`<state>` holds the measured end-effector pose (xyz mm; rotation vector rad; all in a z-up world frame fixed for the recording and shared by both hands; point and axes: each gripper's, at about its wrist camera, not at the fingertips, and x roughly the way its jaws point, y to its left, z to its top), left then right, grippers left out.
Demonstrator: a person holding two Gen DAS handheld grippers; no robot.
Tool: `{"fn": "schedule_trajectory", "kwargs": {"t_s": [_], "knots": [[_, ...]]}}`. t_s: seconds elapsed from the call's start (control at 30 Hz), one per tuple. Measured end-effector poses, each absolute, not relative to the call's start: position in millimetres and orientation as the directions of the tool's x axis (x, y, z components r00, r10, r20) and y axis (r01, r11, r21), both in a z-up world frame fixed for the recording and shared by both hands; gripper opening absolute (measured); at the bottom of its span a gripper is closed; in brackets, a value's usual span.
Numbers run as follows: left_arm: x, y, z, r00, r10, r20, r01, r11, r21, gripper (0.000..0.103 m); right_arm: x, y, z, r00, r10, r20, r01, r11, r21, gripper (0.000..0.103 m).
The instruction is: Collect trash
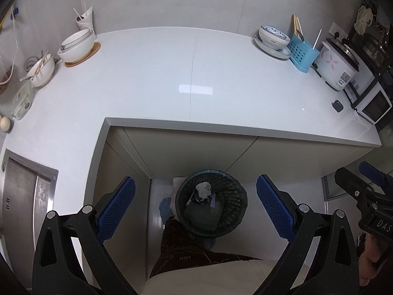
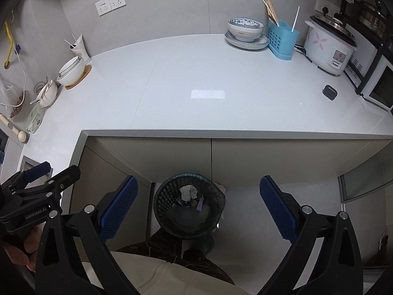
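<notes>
A dark mesh trash bin (image 1: 233, 194) stands on the floor below the counter edge; it also shows in the right wrist view (image 2: 162, 204). Inside lie a crumpled white tissue (image 1: 203, 188), also seen in the right wrist view (image 2: 188, 191), and small coloured scraps. My left gripper (image 1: 195, 207) is open and empty, held above the bin. My right gripper (image 2: 197, 209) is open and empty, also above the bin. Each gripper shows at the edge of the other's view.
The white counter (image 2: 196, 78) carries stacked bowls (image 2: 245, 33), a blue utensil holder (image 2: 281, 38), a rice cooker (image 2: 328, 46), a small dark object (image 2: 329, 92), bowls at left (image 2: 71, 70) and a microwave (image 2: 378, 86). A steel sink (image 1: 22, 191) lies left. Cabinet doors (image 2: 211, 157) stand behind the bin.
</notes>
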<state>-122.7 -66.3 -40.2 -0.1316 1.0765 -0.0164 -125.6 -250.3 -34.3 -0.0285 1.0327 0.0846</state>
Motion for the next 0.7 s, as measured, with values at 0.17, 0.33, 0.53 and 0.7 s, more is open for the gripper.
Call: {"fn": "schedule_trajectory", "kwargs": {"t_s": [0.17, 0.33, 0.53, 0.7], "knots": [[-124.8, -68.3, -40.2, 0.472, -0.075, -0.878, -0.047, 0.993, -0.110, 0.097, -126.8, -249.3, -34.7, 0.508, 0.053, -0.860, -0.091, 0.996, 0.007, 0.095], [-126.3, -70.4, -41.1, 0.465, -0.074, -0.882, -0.041, 0.994, -0.105, 0.097, -127.4, -249.2, -34.6, 0.507, 0.048, -0.861, -0.094, 0.996, 0.000, 0.095], [-127.3, -73.2, -40.0, 0.465, -0.079, -0.882, -0.036, 0.994, -0.107, 0.097, -127.5, -250.1, -36.3, 0.498, 0.051, -0.866, -0.098, 0.995, 0.002, 0.095], [-128.1, -75.4, -40.4, 0.463, -0.080, -0.883, -0.037, 0.993, -0.110, 0.097, -128.3, -250.3, -36.4, 0.498, 0.056, -0.865, -0.100, 0.995, 0.007, 0.095]]}}
